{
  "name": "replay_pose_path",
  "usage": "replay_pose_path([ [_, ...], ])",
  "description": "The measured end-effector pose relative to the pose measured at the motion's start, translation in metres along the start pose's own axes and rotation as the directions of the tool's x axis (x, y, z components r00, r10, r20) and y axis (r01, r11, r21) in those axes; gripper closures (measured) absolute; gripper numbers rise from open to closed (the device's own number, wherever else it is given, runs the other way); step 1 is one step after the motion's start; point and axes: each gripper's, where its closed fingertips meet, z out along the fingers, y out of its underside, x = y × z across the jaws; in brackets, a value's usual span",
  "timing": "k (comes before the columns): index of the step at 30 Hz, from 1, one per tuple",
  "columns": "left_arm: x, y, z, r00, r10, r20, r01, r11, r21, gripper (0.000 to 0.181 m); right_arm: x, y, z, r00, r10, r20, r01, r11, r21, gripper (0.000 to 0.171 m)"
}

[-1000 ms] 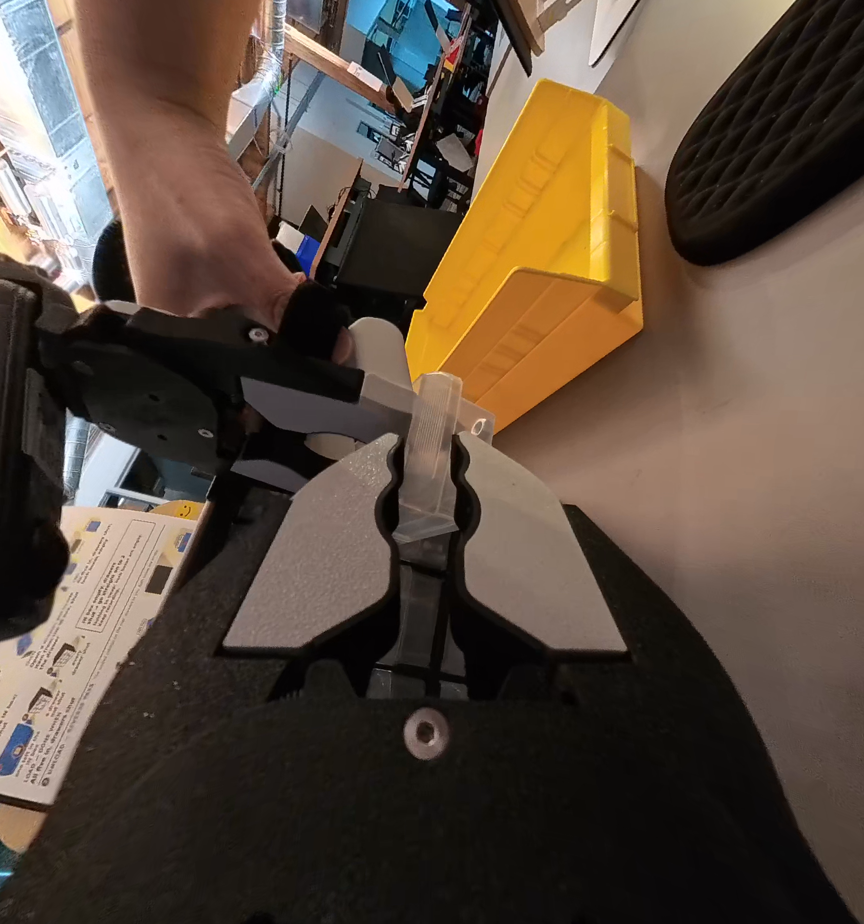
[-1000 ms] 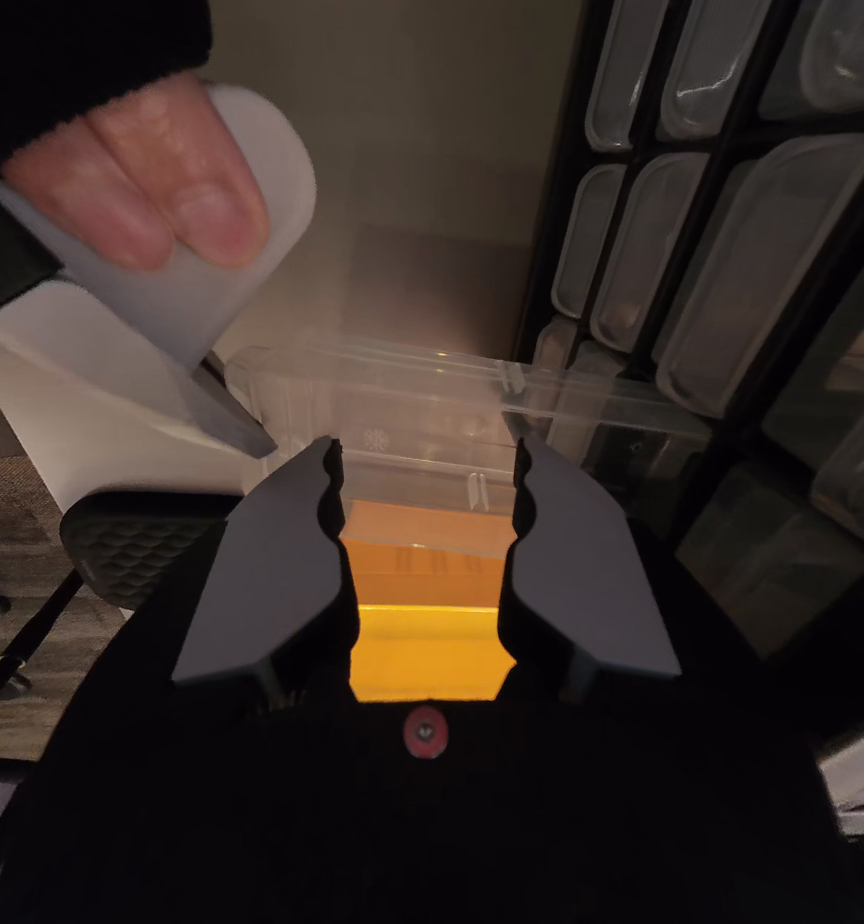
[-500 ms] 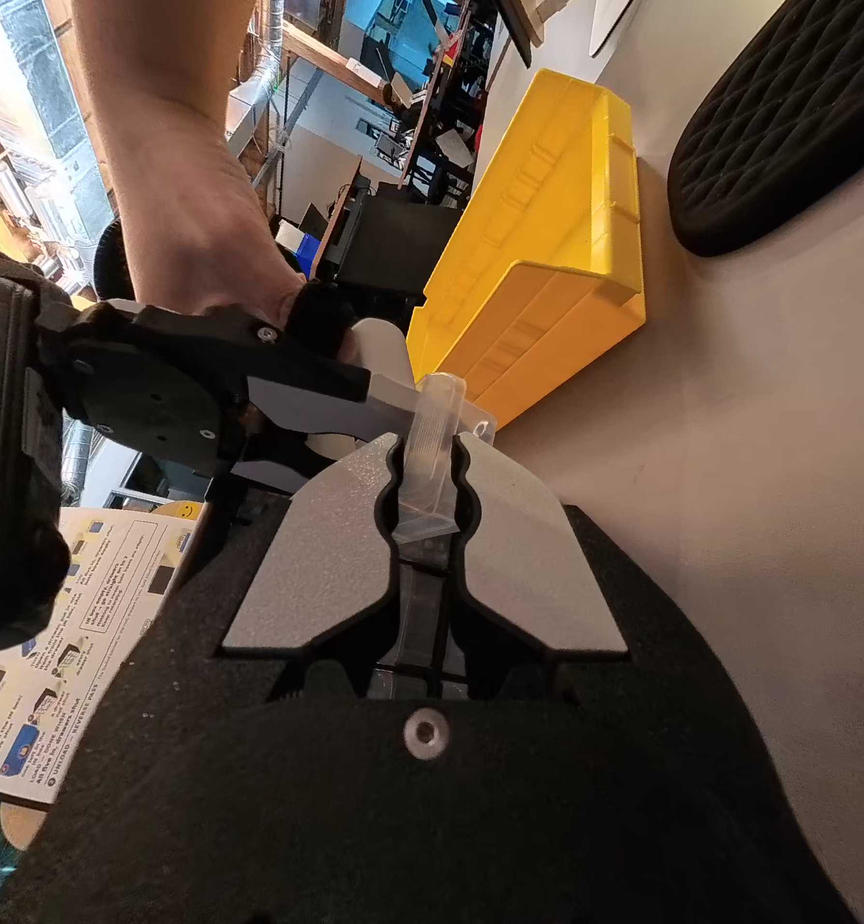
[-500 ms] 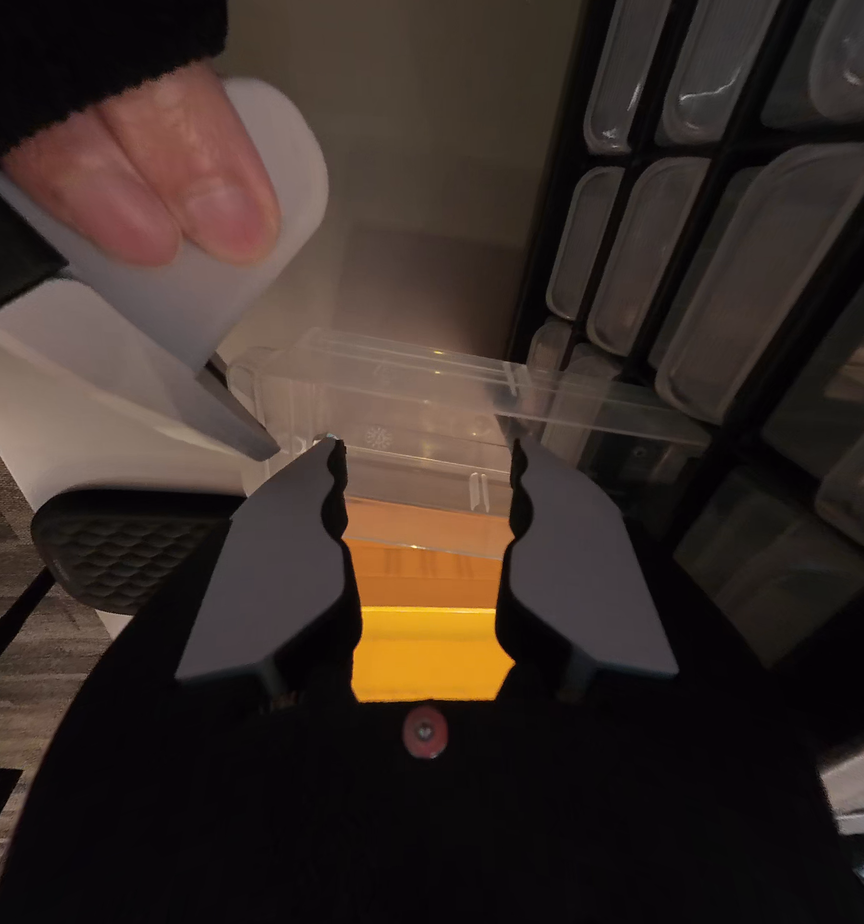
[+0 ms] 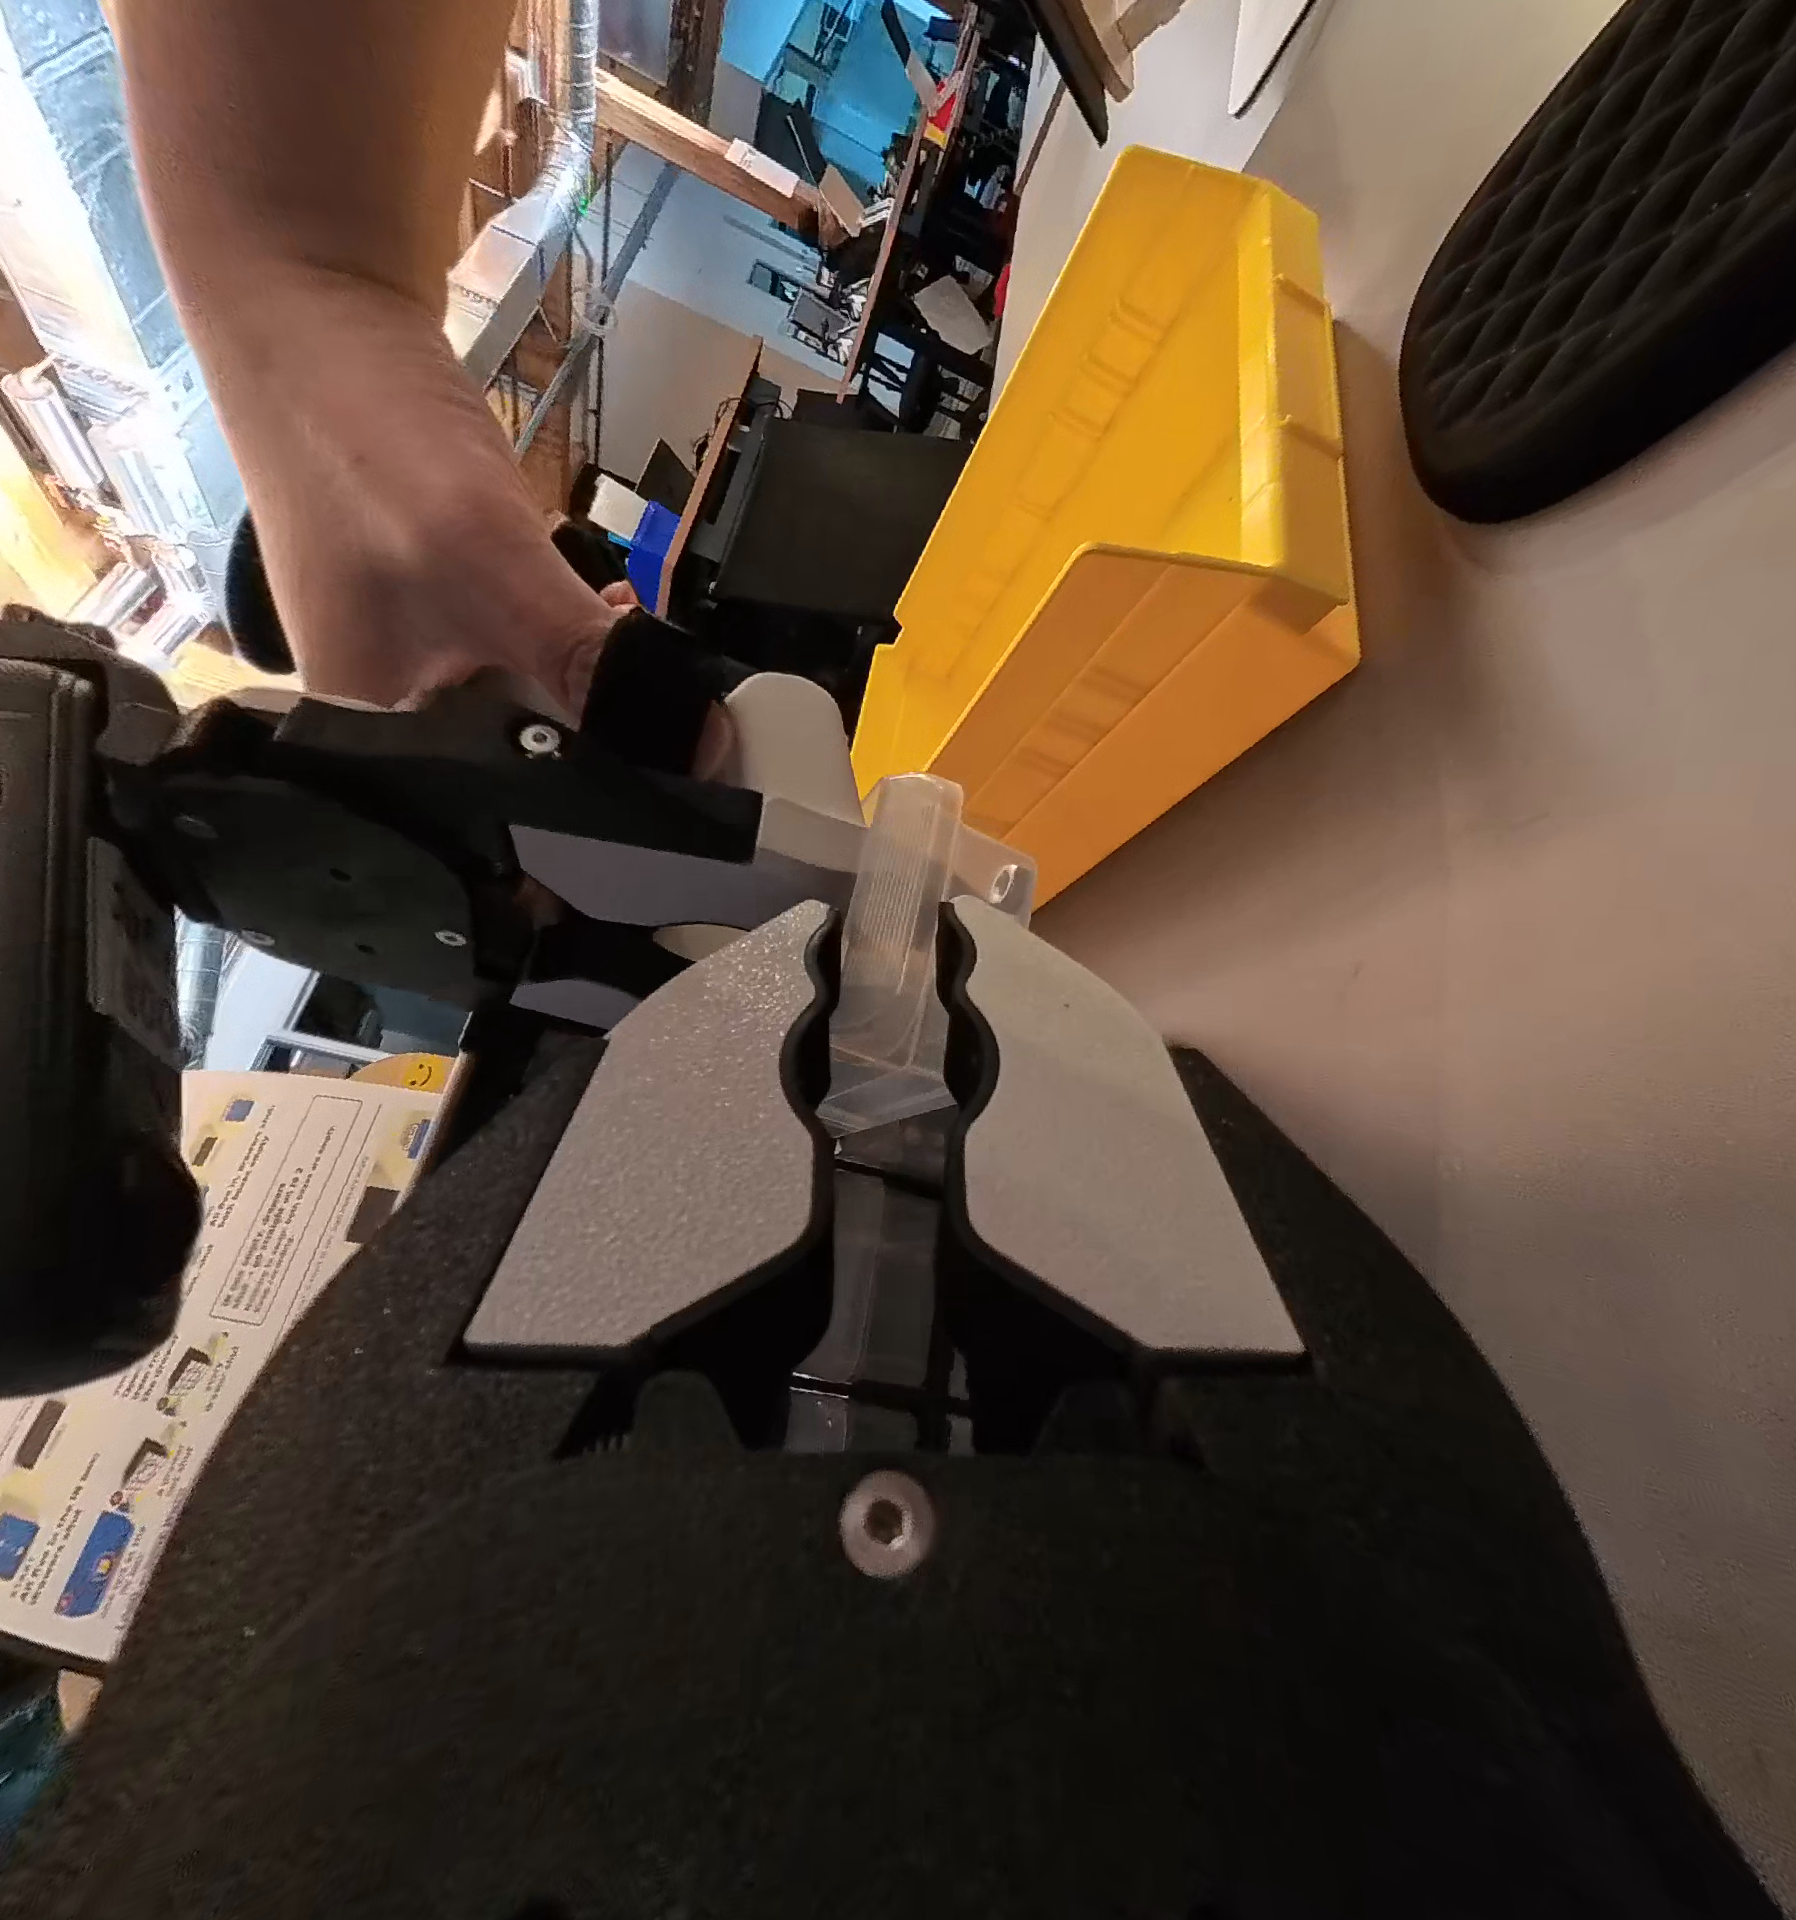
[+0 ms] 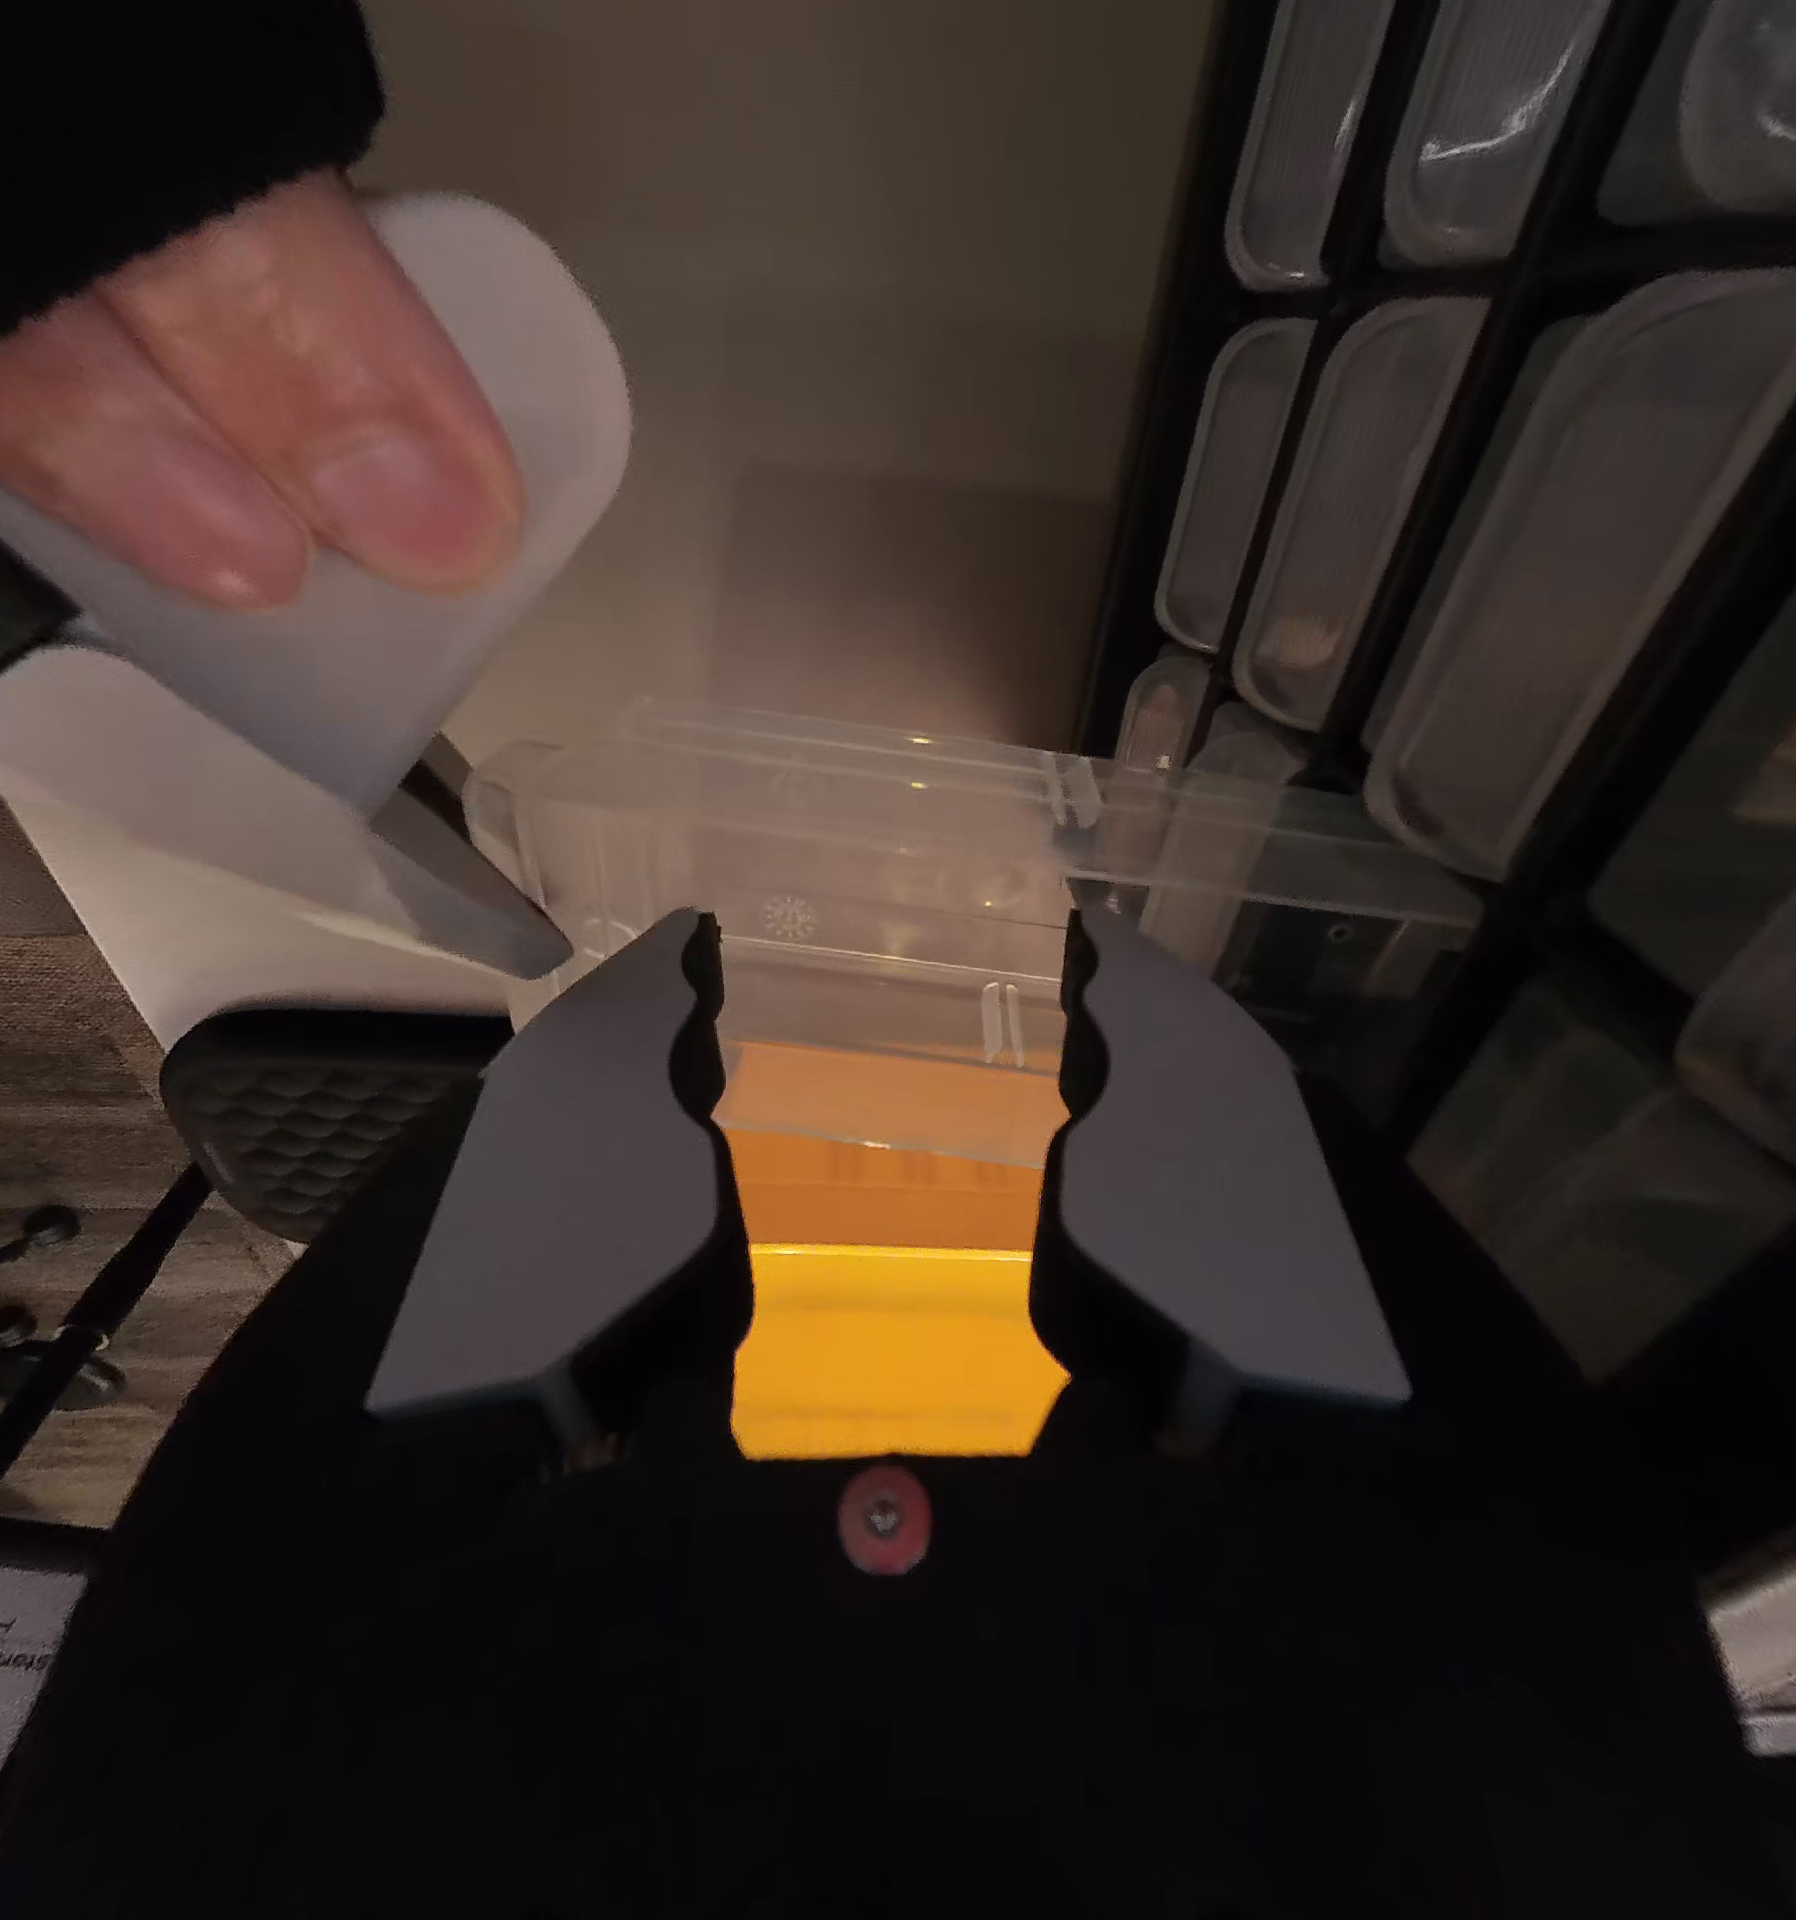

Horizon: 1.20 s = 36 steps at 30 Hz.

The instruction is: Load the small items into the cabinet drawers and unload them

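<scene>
Plainly, the left gripper (image 5: 889, 1023) is pinching the front handle of a clear plastic drawer (image 6: 873, 862), its 2 grey fingers (image 5: 665, 1143) pressed against the handle from either side. That drawer hangs pulled out of the dark cabinet (image 6: 1496, 727), above a yellow bin (image 5: 1133, 582) that sits on the pale table (image 5: 1548, 987). Just beside it, the right gripper (image 6: 889, 1029) is spread wide with nothing between its jaws, pointing at the drawer's clear side. A black mesh pad (image 5: 1652, 260) lies near the bin.
</scene>
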Motion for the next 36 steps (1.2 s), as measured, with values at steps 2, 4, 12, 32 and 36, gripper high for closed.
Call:
replay_pose_path([
  [2, 0.0007, -0.0001, 0.0001, 1.0, 0.002, -0.001, -0.002, 1.0, 0.0, 0.164, -0.0003, 0.0003, 0.0005, 1.0, -0.002, -0.003, 0.002, 1.0, -0.011, 0.107],
  [4, 0.0008, 0.0002, 0.0003, 1.0, 0.002, -0.001, -0.002, 1.0, -0.001, 0.164, -0.0002, 0.0006, 0.0009, 1.0, -0.004, -0.005, 0.004, 1.0, -0.017, 0.107],
  [12, 0.0007, 0.0021, 0.0015, 1.0, -0.003, 0.003, 0.003, 1.0, -0.011, 0.164, 0.0017, 0.0012, 0.001, 0.999, -0.036, -0.015, 0.036, 0.999, -0.01, 0.11],
  [32, -0.0018, 0.0034, 0.0019, 1.0, 0.006, 0.022, -0.006, 1.0, -0.009, 0.165, 0.0006, 0.0042, 0.0013, 0.998, -0.058, -0.005, 0.058, 0.996, -0.069, 0.116],
  [36, 0.0, 0.004, 0.0038, 1.0, -0.001, 0.018, 0.001, 1.0, -0.012, 0.164, 0.0031, 0.0048, 0.0021, 0.997, -0.066, -0.034, 0.064, 0.996, -0.068, 0.117],
])
